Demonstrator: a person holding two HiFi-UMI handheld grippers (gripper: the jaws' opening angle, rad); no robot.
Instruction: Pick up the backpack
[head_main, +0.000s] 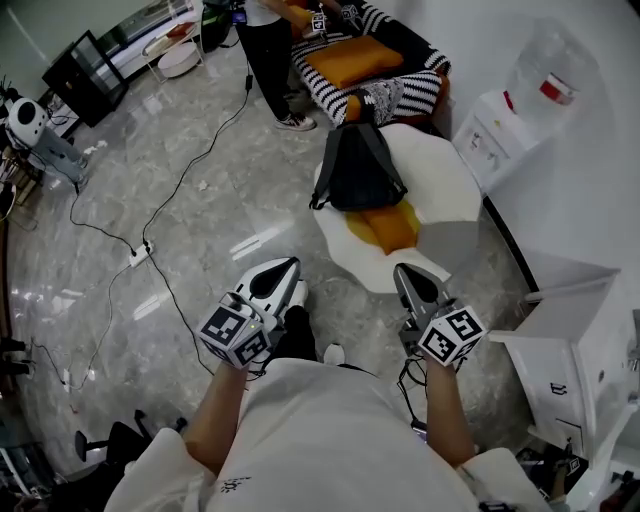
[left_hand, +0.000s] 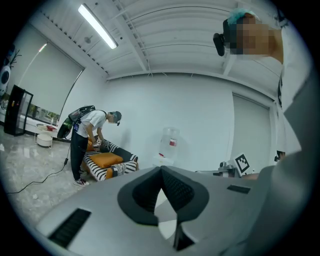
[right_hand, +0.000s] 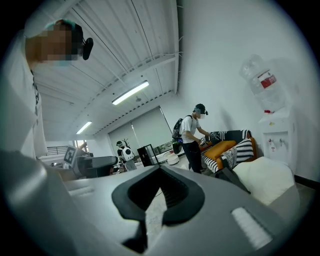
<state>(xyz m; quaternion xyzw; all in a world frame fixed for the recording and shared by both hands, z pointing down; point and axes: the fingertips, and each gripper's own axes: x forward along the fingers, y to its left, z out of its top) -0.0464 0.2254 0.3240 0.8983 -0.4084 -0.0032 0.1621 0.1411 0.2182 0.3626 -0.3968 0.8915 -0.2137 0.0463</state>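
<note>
The backpack (head_main: 358, 165) lies flat on the far half of the cushion (head_main: 452, 200), a white egg-shaped pad with an orange centre, with 1 strap trailing over the cushion's left edge. A striped sofa (head_main: 400, 75) stands just beyond the cushion's far edge, and a person (head_main: 268, 45) stands at its far left. The dispenser (head_main: 492, 135) and a wall close in the cushion's right side, and a white cabinet (head_main: 590, 345) stands at its near right. Left of the cushion the floor (head_main: 230, 200) is open, crossed only by a cable (head_main: 190, 170). The 2 grippers hang on the cushion's near side, well apart from the backpack. The left gripper (head_main: 280, 272) is over the floor off the near-left edge, and the right gripper (head_main: 408, 272) is at the near rim. Both have their jaws closed, with nothing between them.
</note>
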